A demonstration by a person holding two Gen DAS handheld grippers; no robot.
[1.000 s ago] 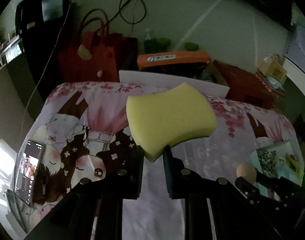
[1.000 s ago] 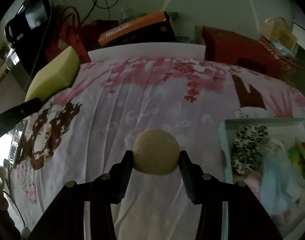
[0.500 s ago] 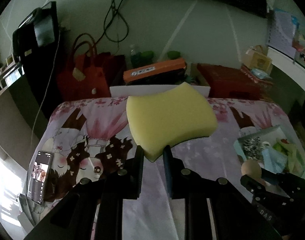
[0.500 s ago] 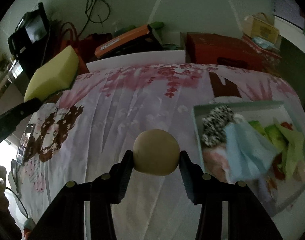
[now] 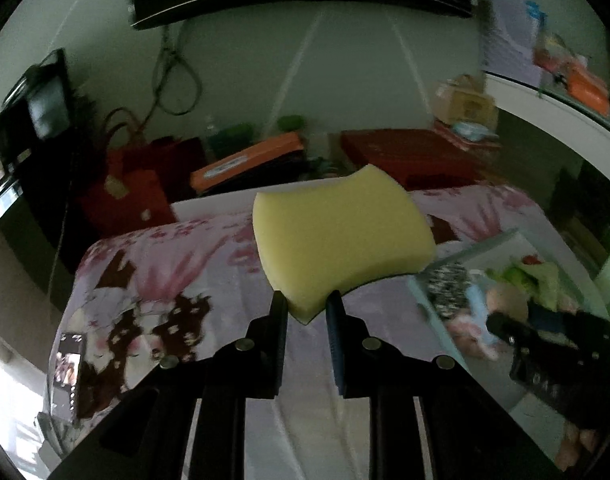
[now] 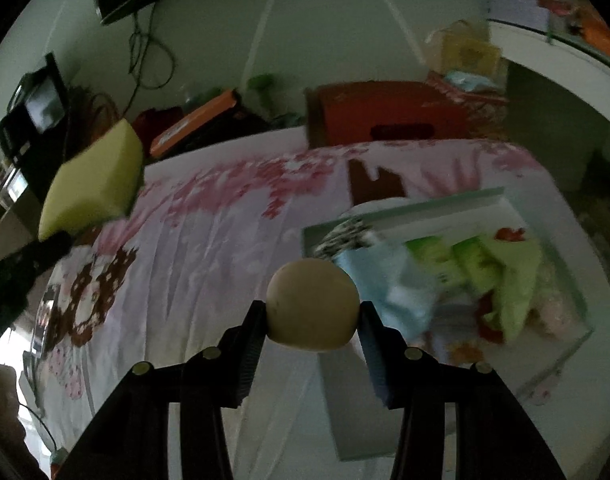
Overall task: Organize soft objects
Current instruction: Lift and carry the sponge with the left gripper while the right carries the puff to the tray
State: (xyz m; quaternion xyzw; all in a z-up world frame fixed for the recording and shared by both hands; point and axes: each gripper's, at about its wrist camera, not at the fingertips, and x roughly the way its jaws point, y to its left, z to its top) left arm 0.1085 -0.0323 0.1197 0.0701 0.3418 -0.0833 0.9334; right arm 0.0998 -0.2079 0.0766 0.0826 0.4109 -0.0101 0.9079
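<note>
Item 1: yellow sponge (image 5: 341,240), light, squashy; left gripper (image 5: 307,316) fingers pinch its near corner, held above bed (image 6: 209,248).
Item 2: cream ball (image 6: 313,304), soft, round, prob. slips; right gripper (image 6: 313,316) fingers clamp its sides, beside tray (image 6: 405,208) w/ soft items.

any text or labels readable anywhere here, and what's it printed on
Nothing can be read for certain.
Flat orange box behind the bed: white label with dark marks, too blurred to read.
Black body of the right gripper: pale letters, too blurred to read.
Phone screen lying on the printed bedsheet: too small to read.
Yellow sponge and beige soft ball: no print visible.
</note>
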